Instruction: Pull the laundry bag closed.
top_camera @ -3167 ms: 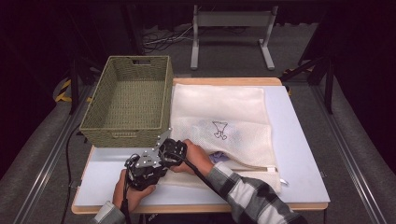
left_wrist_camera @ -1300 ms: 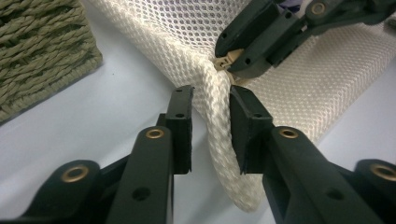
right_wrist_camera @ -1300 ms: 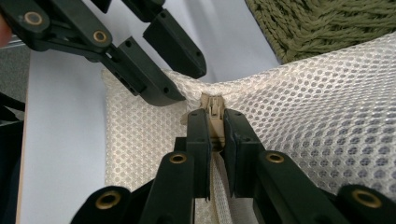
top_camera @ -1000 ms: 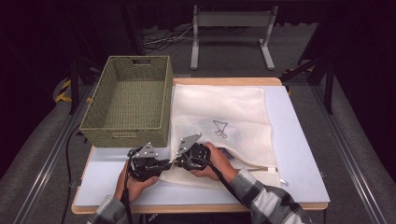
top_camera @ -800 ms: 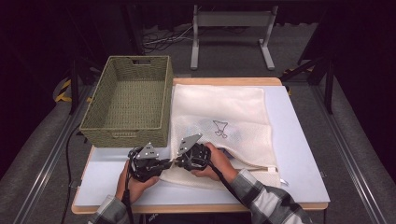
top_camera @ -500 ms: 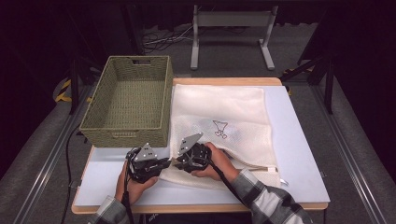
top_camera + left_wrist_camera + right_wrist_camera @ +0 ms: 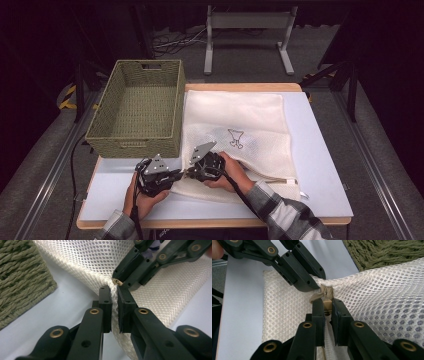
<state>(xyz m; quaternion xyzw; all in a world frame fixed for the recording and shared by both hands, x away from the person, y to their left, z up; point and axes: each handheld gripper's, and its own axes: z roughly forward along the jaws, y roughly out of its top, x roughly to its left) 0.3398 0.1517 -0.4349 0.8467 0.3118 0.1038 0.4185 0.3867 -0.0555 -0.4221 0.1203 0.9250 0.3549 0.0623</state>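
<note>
A white mesh bag lies flat on the table, with its zipper along the near edge. My left gripper is shut on the bag's near left corner, and the mesh is bunched between its pads. It sits at the lower left in the high view. My right gripper faces it tip to tip. Its jaws have just been closing and now pinch the tan zipper pull. A small dark shape shows through the mesh.
An olive woven basket stands left of the bag, close behind my left gripper. The pale tabletop is bare to the right and along the front. A metal stand is on the floor beyond the table.
Since the oldest frame both hands have shifted slightly rightward along the bag's near edge and the grippers now meet tip to tip. Over the last second nothing visibly moves.
</note>
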